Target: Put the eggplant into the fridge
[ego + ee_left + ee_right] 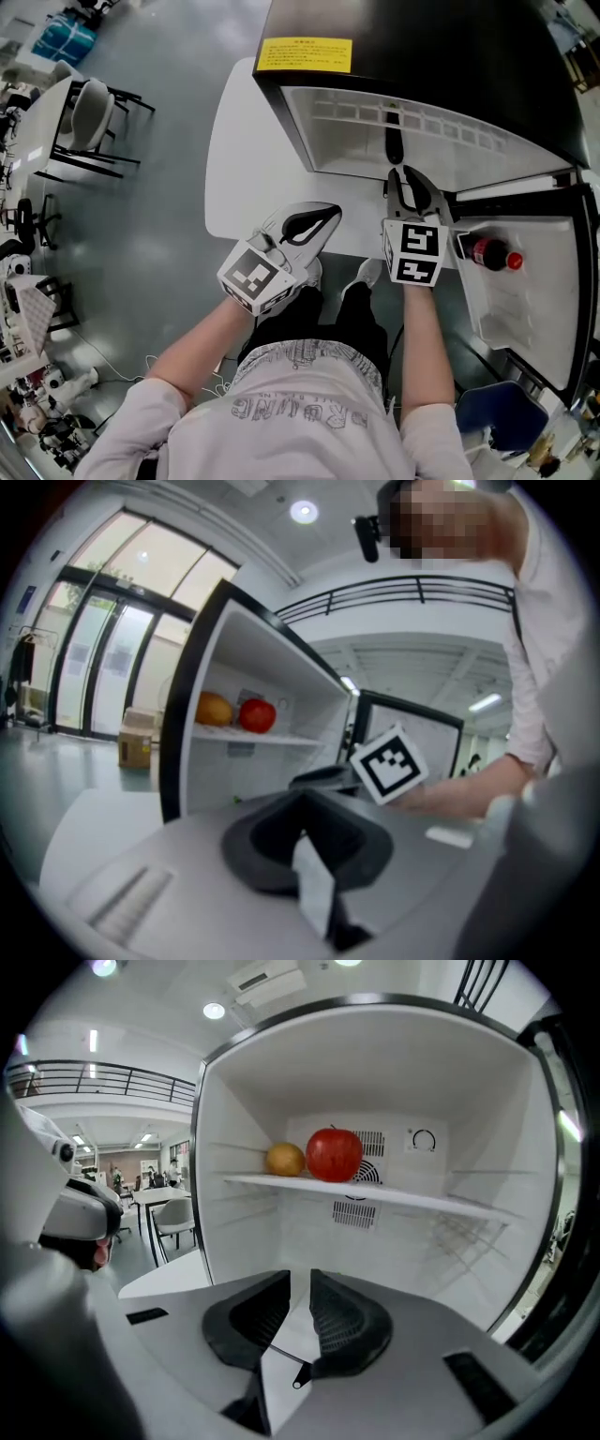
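Note:
The fridge [431, 56] stands open on the white table [239, 159]. A dark long eggplant [394, 139] lies on the fridge's bottom floor, just ahead of my right gripper [399, 178]. That gripper [298, 1290] points into the fridge; its jaws stand a narrow gap apart with nothing between them, and the eggplant is hidden below them in the right gripper view. My left gripper [323, 216] hovers over the table's front edge, left of the fridge opening. Its jaws [302, 825] are shut and hold nothing. The right gripper's marker cube [386, 763] shows in the left gripper view.
A red apple [334, 1154] and an orange [285, 1159] sit on the fridge's white shelf [403, 1199]. A cola bottle [492, 253] lies in the open door's rack [525, 309] at the right. Chairs [89, 112] and desks stand far left on the floor.

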A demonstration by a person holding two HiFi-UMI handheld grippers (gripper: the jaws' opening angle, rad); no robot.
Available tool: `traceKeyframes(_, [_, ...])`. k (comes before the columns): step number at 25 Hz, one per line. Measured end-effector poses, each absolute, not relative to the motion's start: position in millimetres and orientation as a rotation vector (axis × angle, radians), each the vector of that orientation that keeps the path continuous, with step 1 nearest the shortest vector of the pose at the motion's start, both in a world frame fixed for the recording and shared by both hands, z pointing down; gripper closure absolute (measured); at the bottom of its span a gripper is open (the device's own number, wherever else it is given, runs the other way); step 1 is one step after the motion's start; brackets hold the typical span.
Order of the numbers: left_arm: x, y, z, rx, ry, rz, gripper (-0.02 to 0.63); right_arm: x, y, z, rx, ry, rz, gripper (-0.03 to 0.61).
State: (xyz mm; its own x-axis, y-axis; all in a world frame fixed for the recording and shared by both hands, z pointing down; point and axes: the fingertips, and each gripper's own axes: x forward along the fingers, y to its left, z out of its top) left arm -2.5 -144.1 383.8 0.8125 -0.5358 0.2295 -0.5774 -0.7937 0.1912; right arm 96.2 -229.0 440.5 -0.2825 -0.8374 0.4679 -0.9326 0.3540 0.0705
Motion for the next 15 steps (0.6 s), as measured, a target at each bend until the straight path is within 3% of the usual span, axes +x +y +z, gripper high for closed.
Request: traceKeyframes(15, [-1,-133,354,2.792,-0.849,0.19,0.607,105,-177,399,1.552,-2.216,0.21,0.566])
